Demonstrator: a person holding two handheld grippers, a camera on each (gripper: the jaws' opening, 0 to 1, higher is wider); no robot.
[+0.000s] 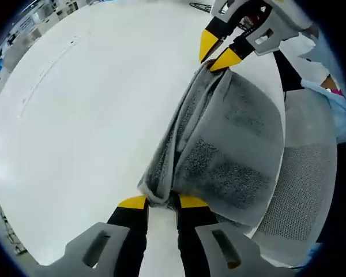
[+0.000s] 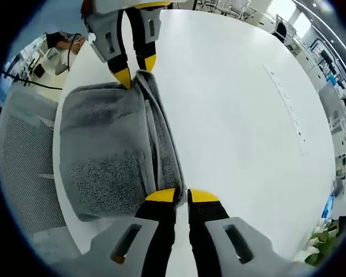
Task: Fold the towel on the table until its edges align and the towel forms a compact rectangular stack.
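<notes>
Two tools [image 1: 161, 202] [image 2: 181, 196] on towel [image 1: 230, 144]

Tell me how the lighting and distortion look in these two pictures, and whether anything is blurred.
Left gripper view: even bright light, white table nearly washed out, fisheye bending its edge; gray towel weave sharp. Right gripper view: same soft light, faint shadow beside the towel, table curved, background shelving small and indistinct.

Towel [image 1: 230, 144] corner hidden between left tongs [image 1: 161, 202]; chair [image 1: 308, 190] cut off by edge.
</notes>
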